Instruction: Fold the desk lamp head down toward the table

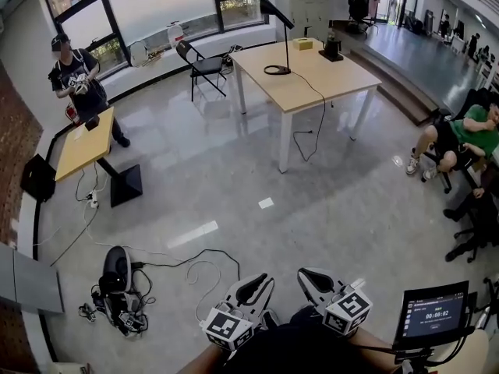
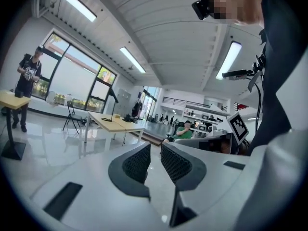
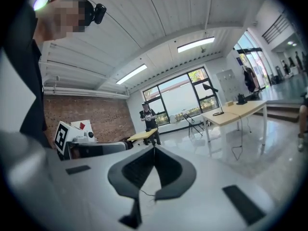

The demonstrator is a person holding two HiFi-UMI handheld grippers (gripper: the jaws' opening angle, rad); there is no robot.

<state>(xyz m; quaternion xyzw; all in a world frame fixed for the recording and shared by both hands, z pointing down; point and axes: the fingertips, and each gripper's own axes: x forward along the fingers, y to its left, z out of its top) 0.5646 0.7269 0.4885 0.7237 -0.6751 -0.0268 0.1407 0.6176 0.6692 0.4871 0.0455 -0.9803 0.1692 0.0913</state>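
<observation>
Across the pale grey floor (image 1: 257, 178), well away from the person, stands the big wooden bench (image 1: 312, 84) on white legs, with a black folding chair (image 1: 204, 66) near its left end as the head view shows it. Off to the left, a standing person (image 1: 78, 84) is behind a smaller yellow bench (image 1: 84, 142). A seated person (image 1: 468, 135) in green is at the right edge.

At the bottom of the head view both forearms show only a little, held low, close to the body and side by side. Each claw points almost level out over the floor. The left claw (image 1: 257, 280) (image 2: 155, 150) has its jaws parted by a narrow gap with nothing between them. The right claw (image 1: 310, 275) (image 3: 154, 150) has its jaws pressed together tip to tip, empty.

The desk lamp (image 1: 278, 14) stands on the far left part of the big bench, well apart from both claws. It is black, with a thin stem upright from a flat ring base (image 1: 276, 69). Its slim head is raised, slanting up and leftward from the stem's top. A dark cable (image 1: 323, 104) trails from the base over the bench's near edge toward the floor.
</observation>
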